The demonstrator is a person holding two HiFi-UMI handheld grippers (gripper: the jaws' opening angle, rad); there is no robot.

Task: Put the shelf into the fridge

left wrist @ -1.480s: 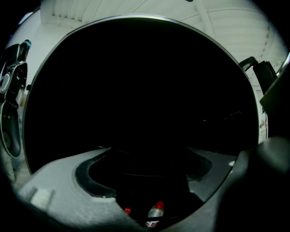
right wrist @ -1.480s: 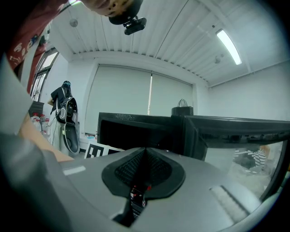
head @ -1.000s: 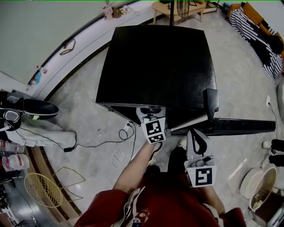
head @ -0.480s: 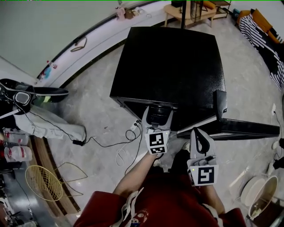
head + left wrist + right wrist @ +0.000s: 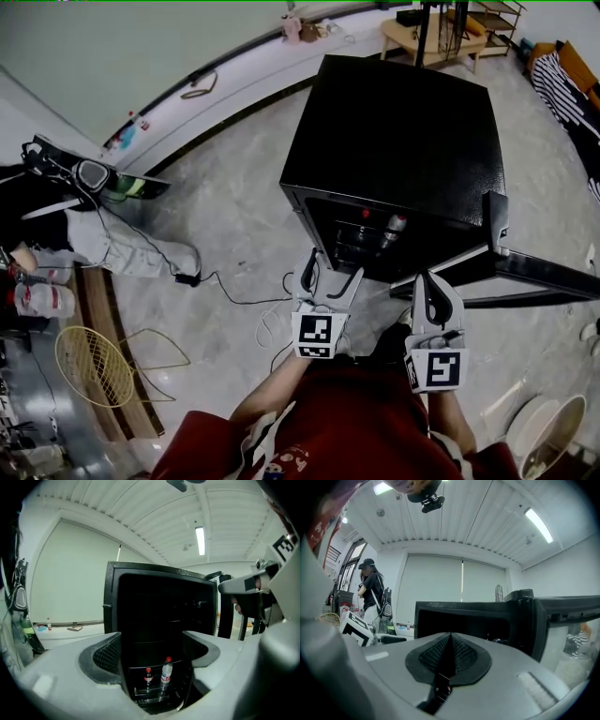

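The black fridge [image 5: 394,122] stands on the floor ahead of me, its door [image 5: 544,277] swung open to the right. Two red-capped bottles [image 5: 392,223] show inside the dark opening. In the left gripper view they stand low in the fridge [image 5: 112,597] on a rack, behind the thin front edge of a clear shelf [image 5: 154,666]. My left gripper [image 5: 330,267] [image 5: 157,648] hangs open and empty, a short way in front of the opening. My right gripper [image 5: 428,281] [image 5: 450,637] is shut on nothing, near the open door [image 5: 534,620].
A person in black [image 5: 56,197] [image 5: 370,592] stands at the left by a curved wall. A yellow wire basket [image 5: 89,380] and a cable [image 5: 234,300] lie on the floor to my left. A wooden table [image 5: 441,33] stands behind the fridge.
My left gripper has drawn back out of the fridge opening toward me. The right gripper has pulled back slightly too. My view has shifted, so the bottles inside now show.
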